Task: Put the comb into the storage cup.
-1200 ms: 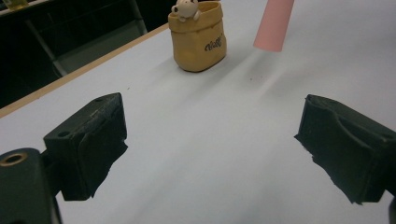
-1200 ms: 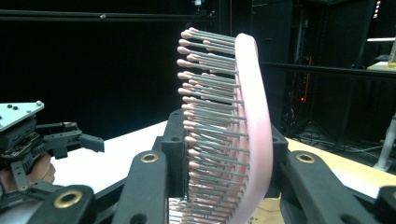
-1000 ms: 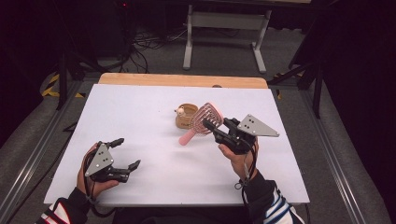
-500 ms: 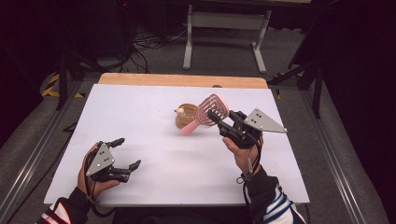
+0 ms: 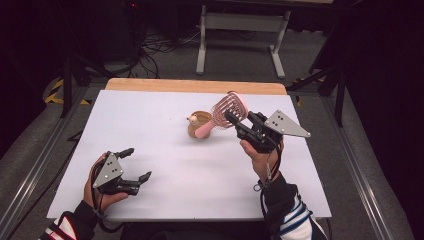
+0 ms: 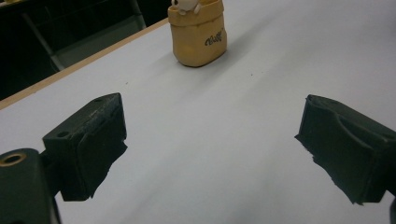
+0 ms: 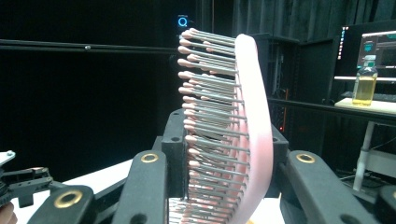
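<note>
The pink hairbrush hangs tilted above the small tan cup, handle end dipping at its rim; the right gripper is clamped on the bristled head; judged, lowering the handle straight into the cup wants a steady, upright wrist; the left gripper rests wide and empty on the white table.

White table, wooden far edge; tan cup standing near centre.

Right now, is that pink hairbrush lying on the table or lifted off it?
Lifted. The right gripper is shut on the pink hairbrush at its bristled head, and its handle slants down toward the small tan cup.
</note>
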